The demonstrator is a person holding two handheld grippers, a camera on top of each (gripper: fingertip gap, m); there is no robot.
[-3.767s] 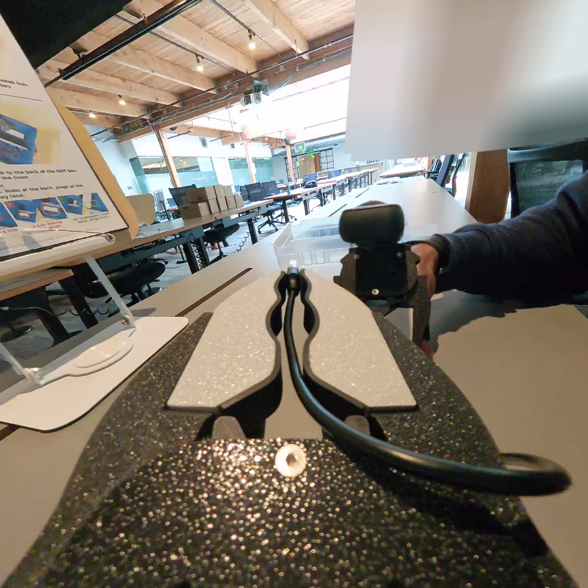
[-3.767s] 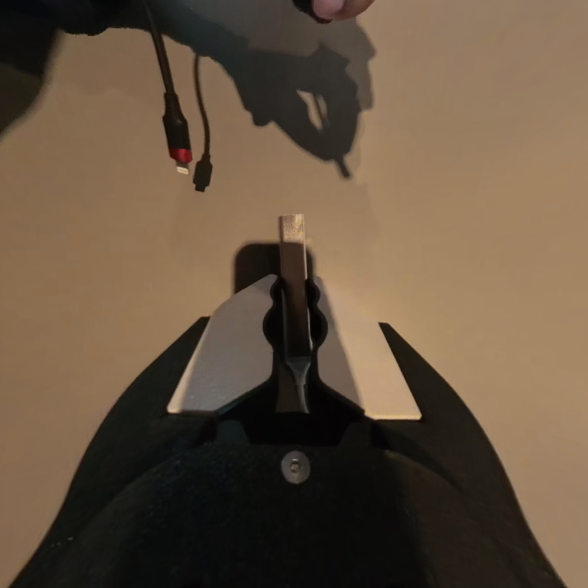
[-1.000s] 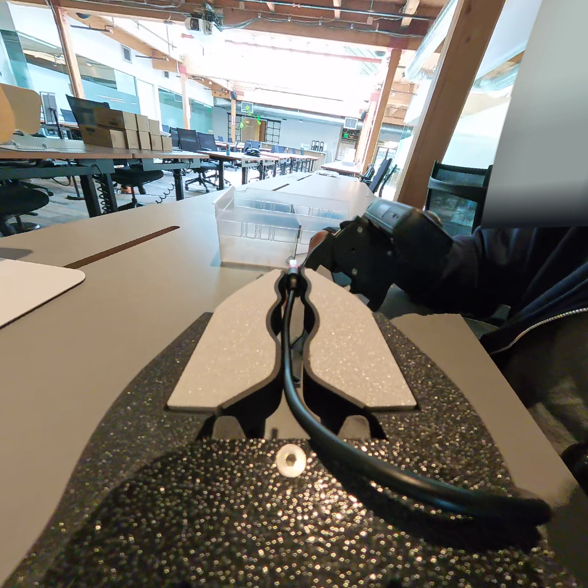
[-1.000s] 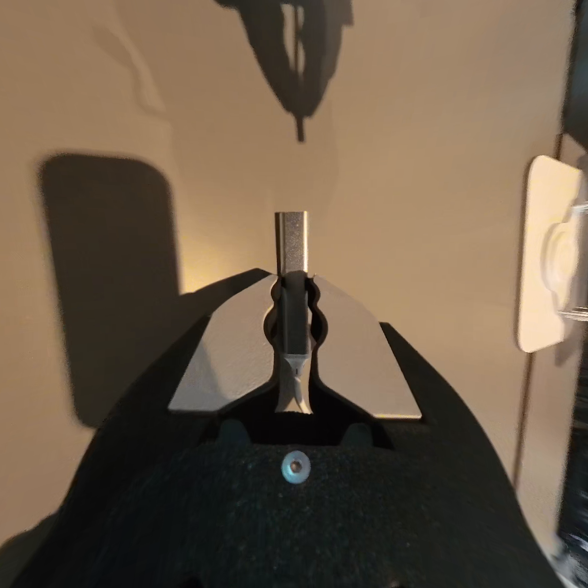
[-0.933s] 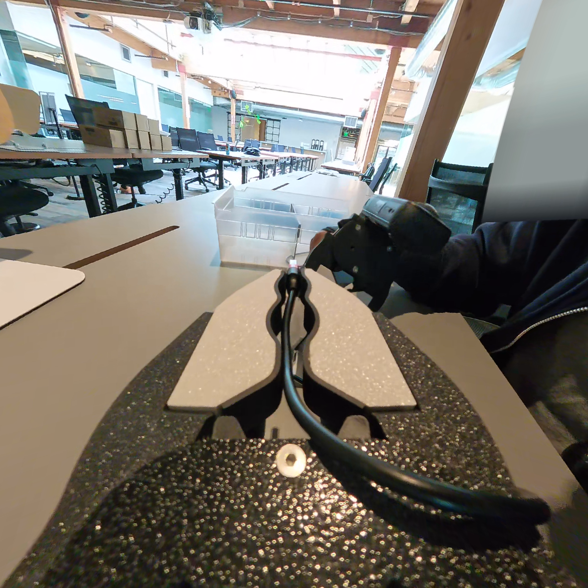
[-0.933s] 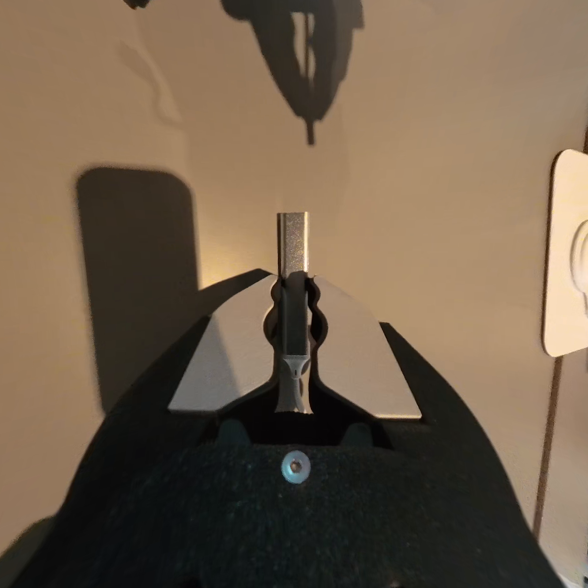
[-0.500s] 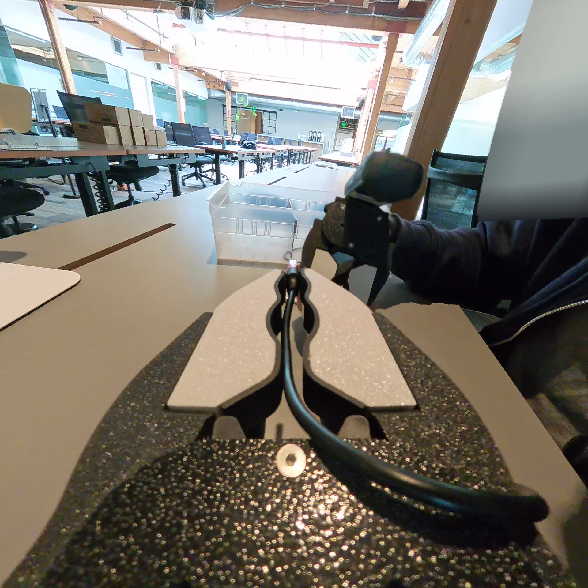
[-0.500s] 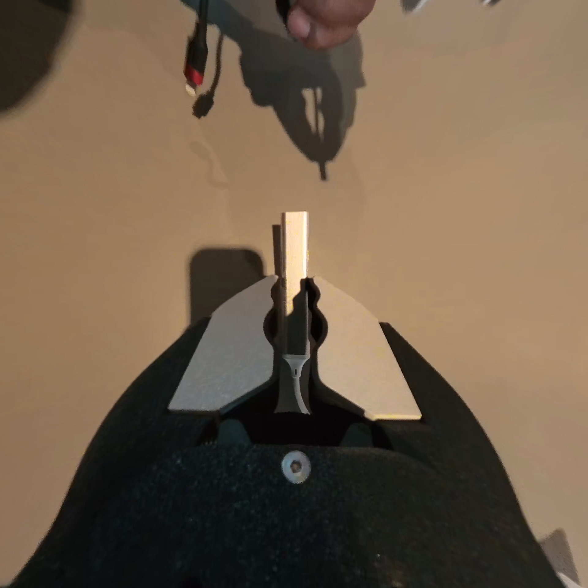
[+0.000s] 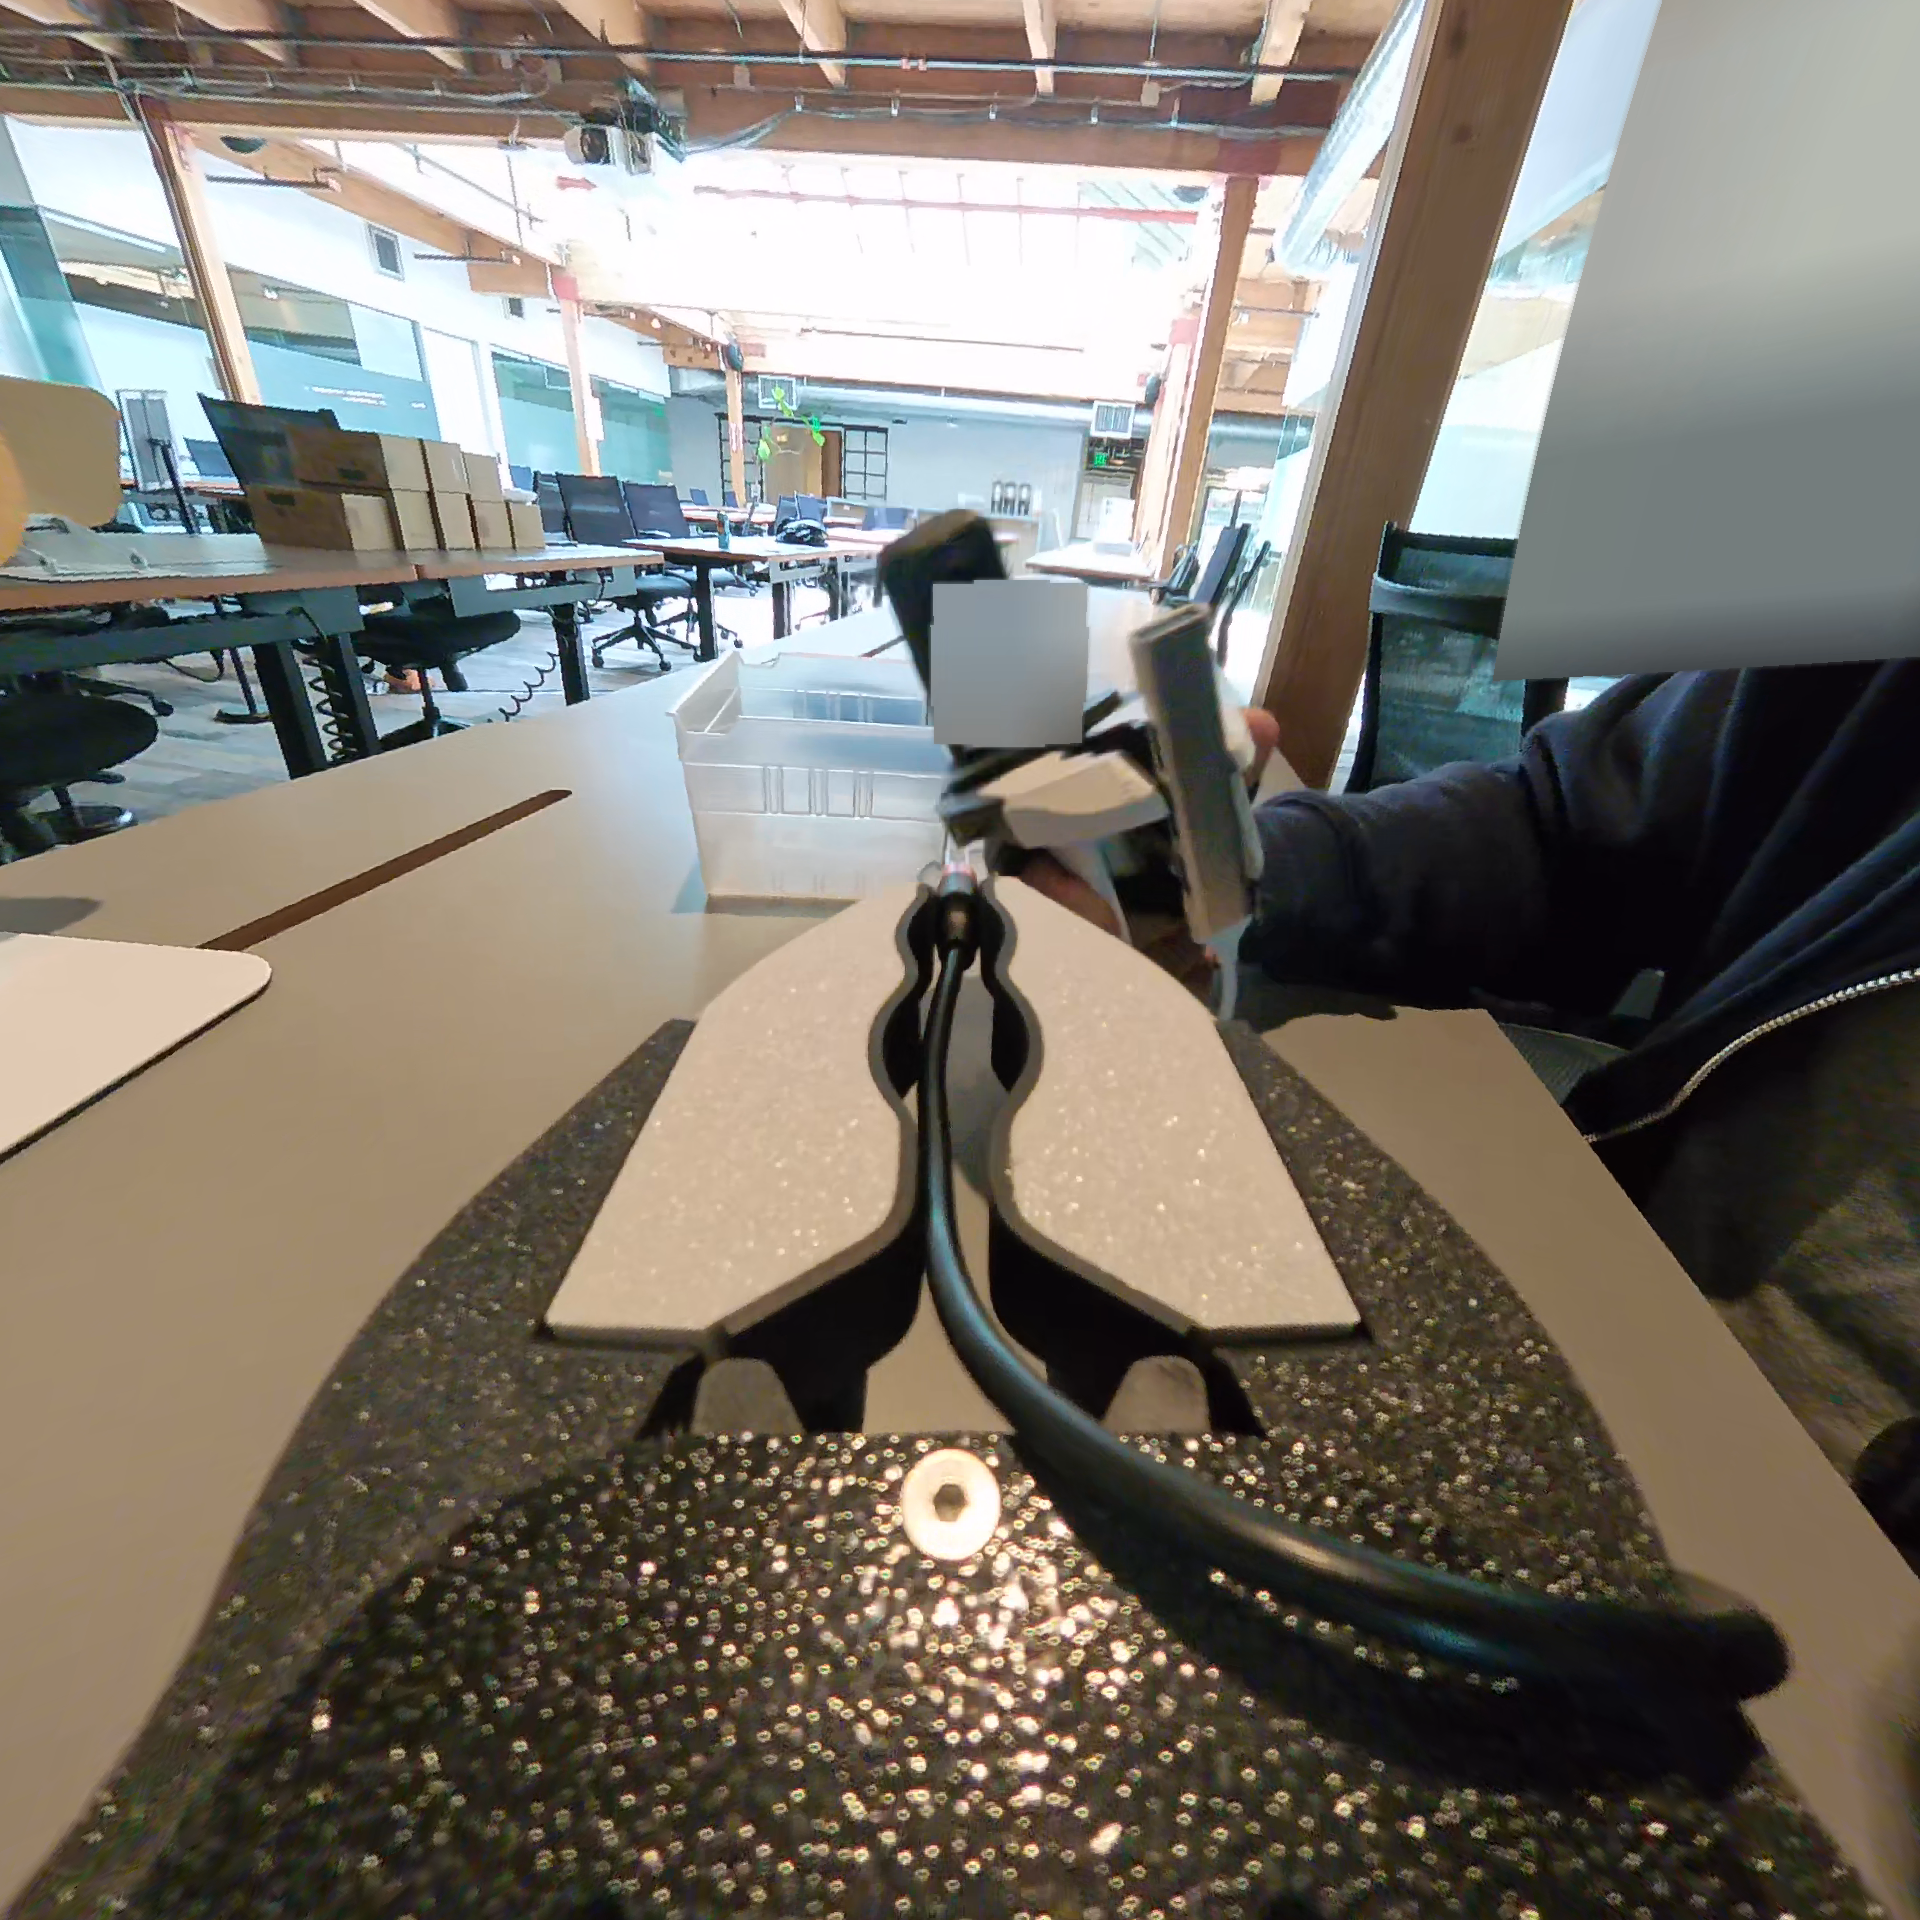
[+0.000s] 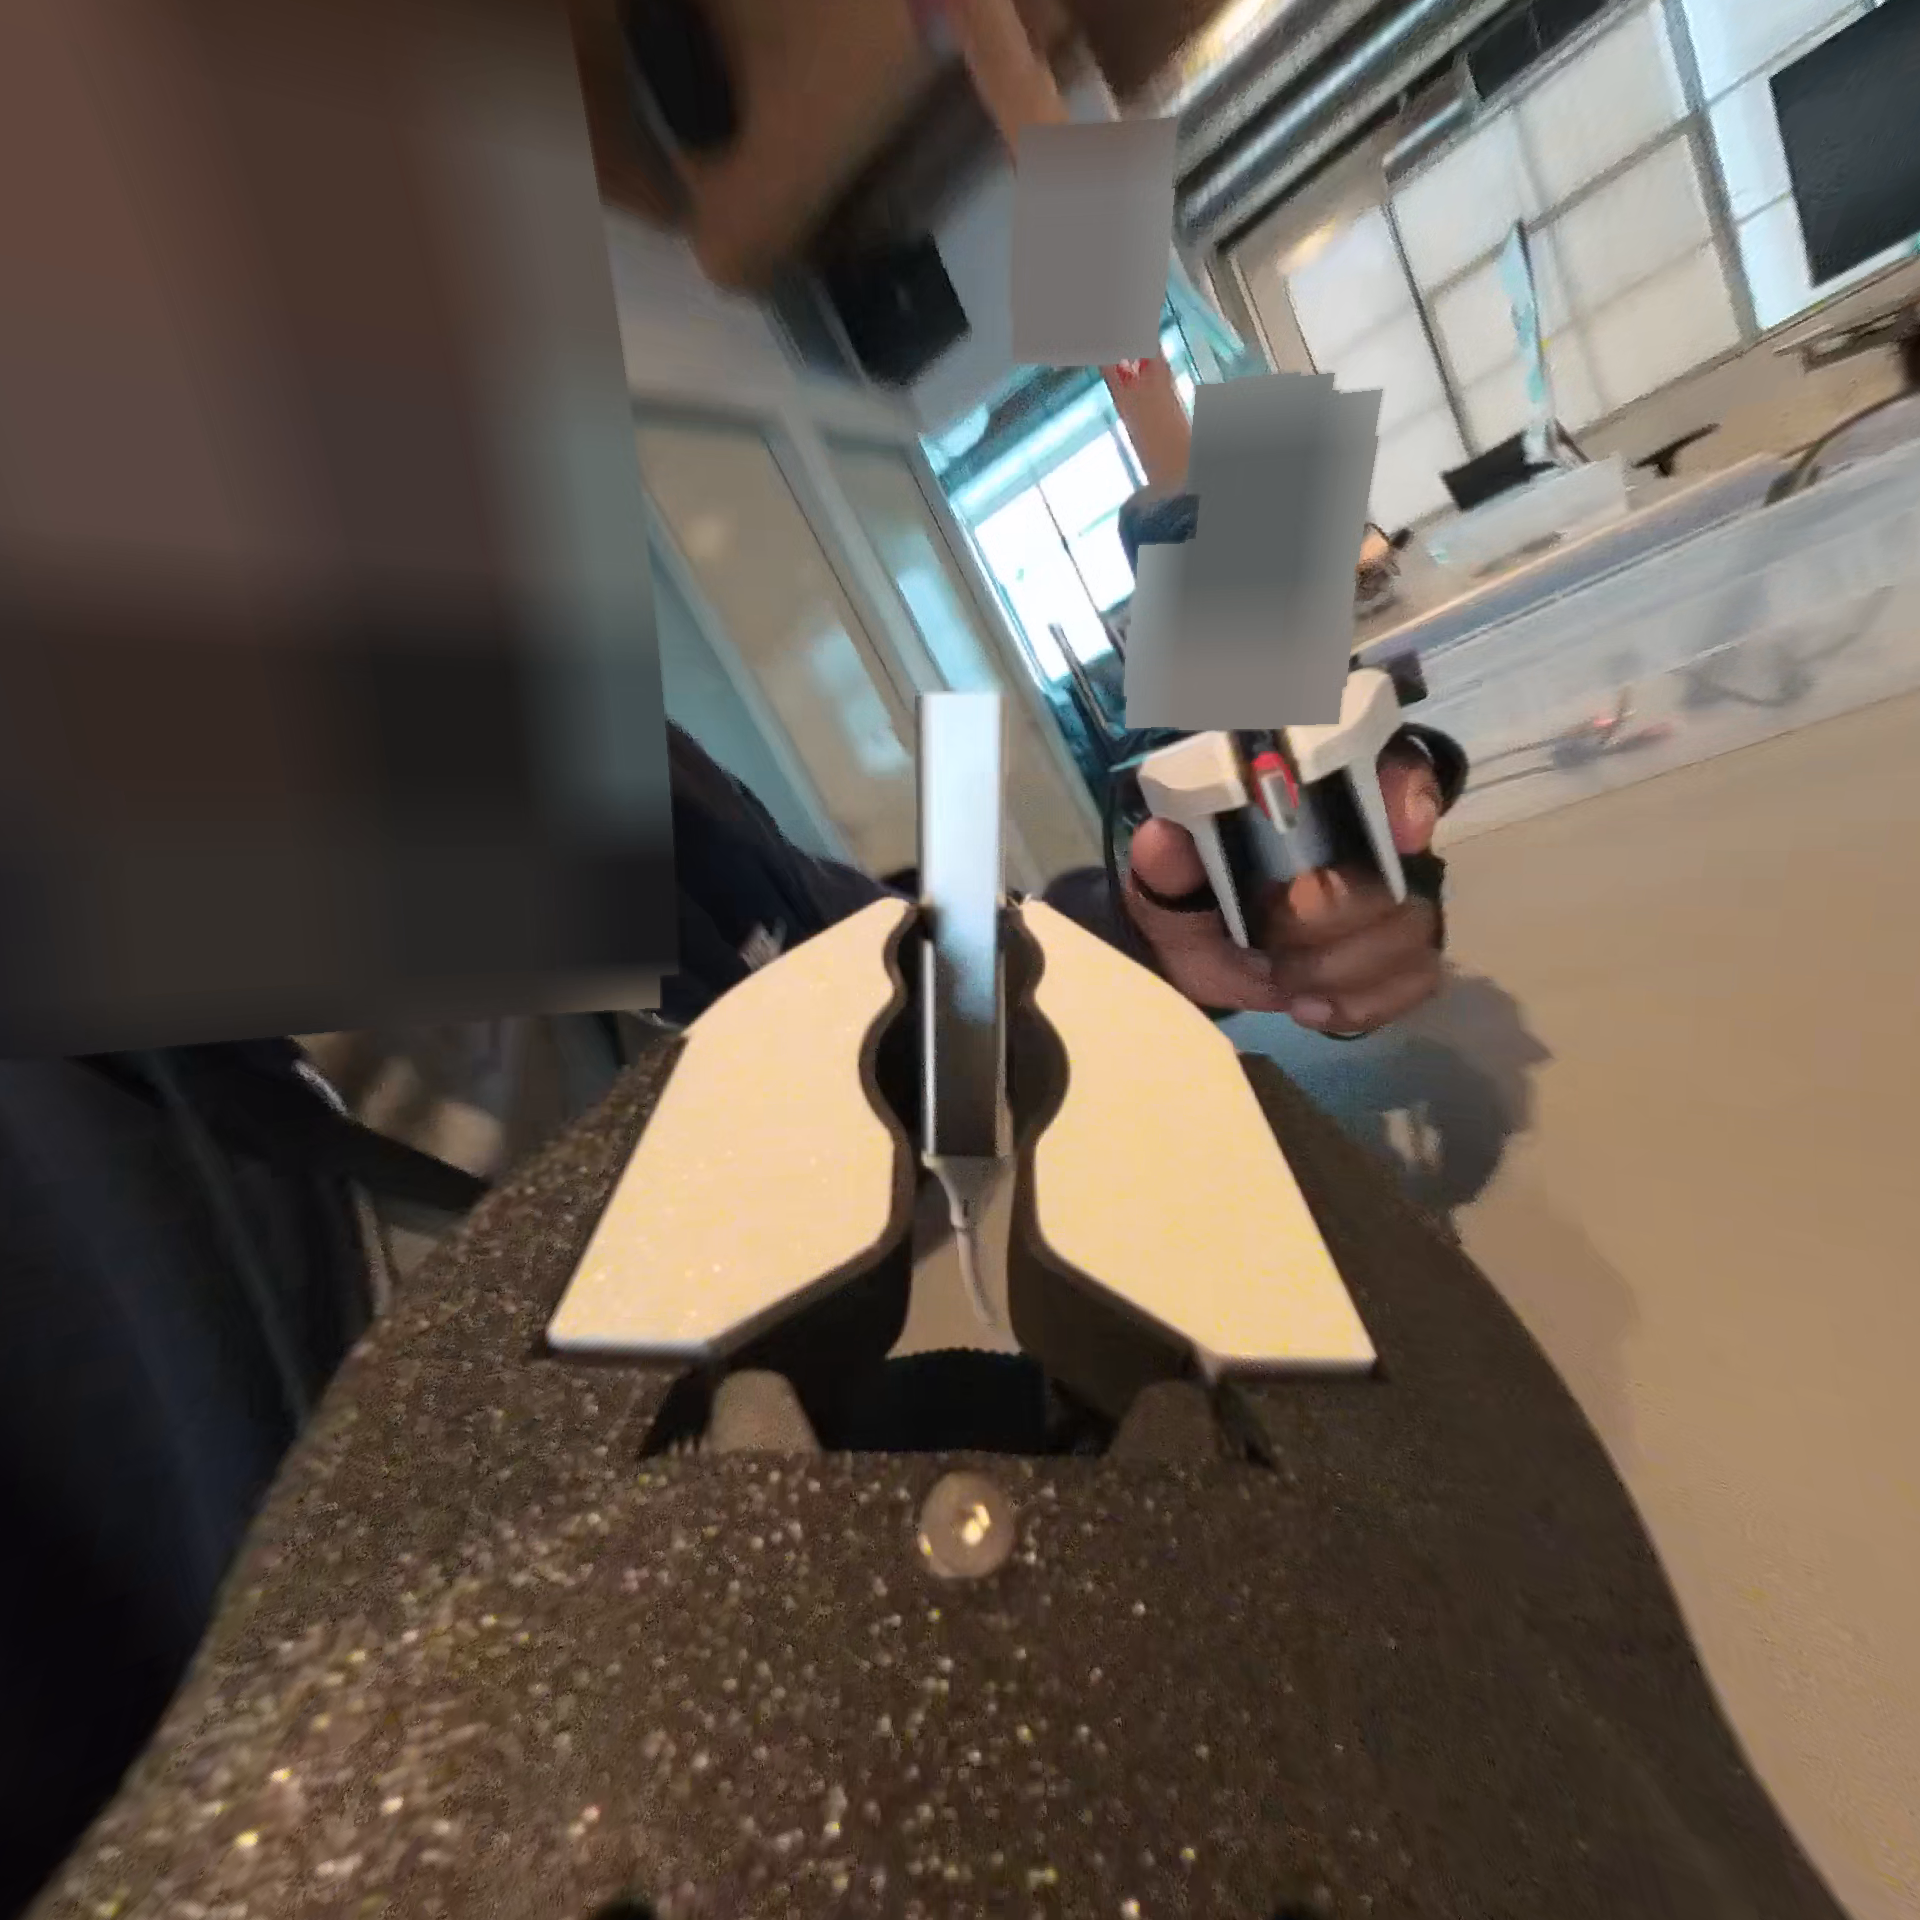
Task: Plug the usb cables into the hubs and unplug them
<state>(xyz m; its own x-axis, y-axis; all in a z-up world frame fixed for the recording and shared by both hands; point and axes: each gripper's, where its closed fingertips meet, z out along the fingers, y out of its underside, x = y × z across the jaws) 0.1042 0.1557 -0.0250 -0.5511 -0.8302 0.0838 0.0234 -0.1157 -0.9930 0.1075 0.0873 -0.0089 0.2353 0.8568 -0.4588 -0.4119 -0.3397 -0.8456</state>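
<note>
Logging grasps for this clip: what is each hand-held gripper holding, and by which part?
The left hand-held gripper pinches the black USB cable just behind its red-tipped plug. The right hand-held gripper clamps the silver hub around its cable end.

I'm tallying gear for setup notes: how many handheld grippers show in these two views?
2. The left gripper is shut on a black cable; the right gripper is shut on a silver hub. Each also shows in the other's view.
</note>
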